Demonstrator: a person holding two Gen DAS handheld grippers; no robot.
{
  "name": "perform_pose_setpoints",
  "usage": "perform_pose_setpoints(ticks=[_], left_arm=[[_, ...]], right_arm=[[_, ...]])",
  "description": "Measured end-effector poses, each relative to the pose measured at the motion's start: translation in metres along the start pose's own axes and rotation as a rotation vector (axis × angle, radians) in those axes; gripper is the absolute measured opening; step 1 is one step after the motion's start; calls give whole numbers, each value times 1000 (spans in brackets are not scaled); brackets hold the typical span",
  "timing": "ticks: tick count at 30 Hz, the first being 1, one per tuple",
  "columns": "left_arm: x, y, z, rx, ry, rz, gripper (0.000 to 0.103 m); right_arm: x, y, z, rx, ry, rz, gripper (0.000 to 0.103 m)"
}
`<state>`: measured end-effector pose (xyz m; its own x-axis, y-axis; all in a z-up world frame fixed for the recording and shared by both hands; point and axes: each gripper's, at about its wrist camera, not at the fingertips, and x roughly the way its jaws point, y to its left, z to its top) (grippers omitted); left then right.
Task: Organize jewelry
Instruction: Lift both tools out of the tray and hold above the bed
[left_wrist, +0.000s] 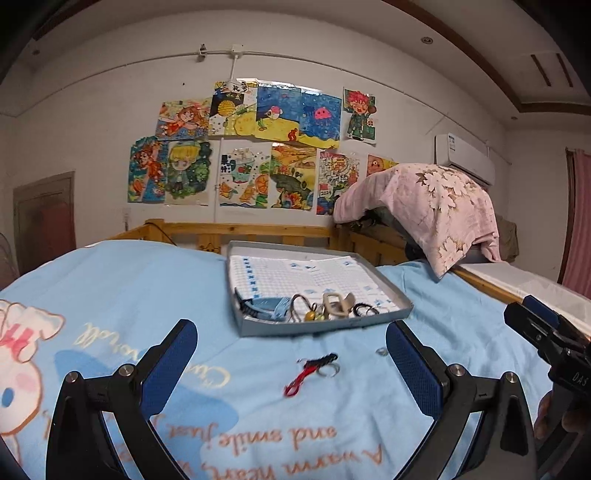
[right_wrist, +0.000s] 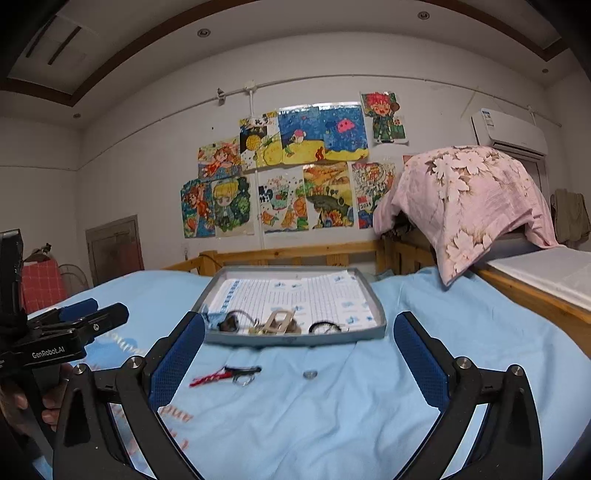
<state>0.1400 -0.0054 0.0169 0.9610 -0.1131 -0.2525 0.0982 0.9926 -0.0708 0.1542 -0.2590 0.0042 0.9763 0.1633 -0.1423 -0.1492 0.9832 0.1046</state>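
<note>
A grey tray (left_wrist: 325, 326) (right_wrist: 373, 295) lined with checked paper lies on the light blue blanket. Along its near edge sit a blue hair clip (left_wrist: 269, 308), a beige clip (left_wrist: 336, 304) (right_wrist: 279, 319), black hair ties (left_wrist: 364, 309) (right_wrist: 325, 326) and a key ring with yellow beads (left_wrist: 308, 312). On the blanket in front of the tray lie a red and black strap with a ring (left_wrist: 314, 369) (right_wrist: 225, 373) and a small silver piece (left_wrist: 382, 351) (right_wrist: 309, 374). My left gripper (left_wrist: 290, 332) and right gripper (right_wrist: 300, 334) both stand wide open above the blanket, holding nothing.
The right gripper (left_wrist: 535, 326) shows at the left wrist view's right edge, the left gripper (right_wrist: 85, 319) at the right wrist view's left edge, each in a hand. A wooden bed rail (left_wrist: 258, 230), a pink floral pillow (left_wrist: 436, 206) and wall drawings (left_wrist: 258, 147) lie beyond.
</note>
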Motion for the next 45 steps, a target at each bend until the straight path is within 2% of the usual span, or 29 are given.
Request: perform_pose_setpoints(ticks=[6, 11, 18, 27, 31, 36, 41, 45], left_arm=[[-12, -2, -28, 57, 43, 32, 103], [-19, 2, -41, 39, 56, 45, 103], [-18, 11, -43, 2, 73, 39, 103], [6, 30, -37, -75, 154, 45, 103], [26, 34, -34, -102, 184, 55, 103], [50, 25, -29, -79, 198, 62, 103], [77, 17, -18, -61, 166, 126, 103], [99, 15, -14, -79, 129, 156, 103]], right_arm=[[-13, 5, -17, -25, 21, -24, 100], [-22, 13, -34, -60, 34, -50, 100], [-17, 13, -40, -69, 88, -68, 101], [-7, 13, -40, -66, 126, -56, 100], [4, 9, -34, -69, 130, -51, 100], [23, 3, -20, -95, 92, -51, 100], [58, -1, -8, -143, 69, -23, 100], [95, -7, -8, -130, 97, 12, 100]])
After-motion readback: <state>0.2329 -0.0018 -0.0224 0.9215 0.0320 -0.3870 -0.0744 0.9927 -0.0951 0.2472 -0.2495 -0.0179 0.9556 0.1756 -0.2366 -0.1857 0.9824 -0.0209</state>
